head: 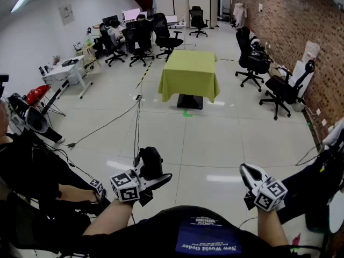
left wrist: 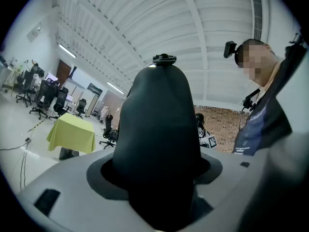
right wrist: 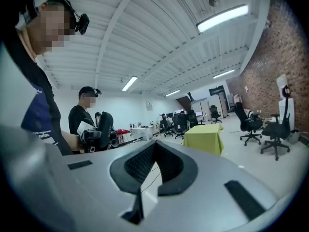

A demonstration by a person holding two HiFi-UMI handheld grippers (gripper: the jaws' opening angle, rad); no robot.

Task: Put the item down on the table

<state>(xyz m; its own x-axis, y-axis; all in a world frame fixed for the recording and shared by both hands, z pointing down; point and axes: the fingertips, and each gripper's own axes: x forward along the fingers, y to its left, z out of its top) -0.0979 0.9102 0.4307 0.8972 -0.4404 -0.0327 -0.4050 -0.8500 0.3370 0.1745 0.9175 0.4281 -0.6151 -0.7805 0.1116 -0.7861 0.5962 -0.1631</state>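
Plainly, the dark domed item [head: 149, 163] stands upright in the left gripper [head: 153, 180], whose jaws are spread wide and press on its sides, low in front of the person. It is likely held secure for carrying, since the green-clothed bench [head: 189, 71] lies well apart across the floor. The right gripper [head: 247, 171] has its jaws together, empty, kept aside.

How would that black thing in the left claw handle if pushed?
Probably stiff: the black thing looks undented, a smooth dome, though gripped by the left claw. Its matte skin seems unlikely to slip. Tall and rounded, it might tip over if nudged.
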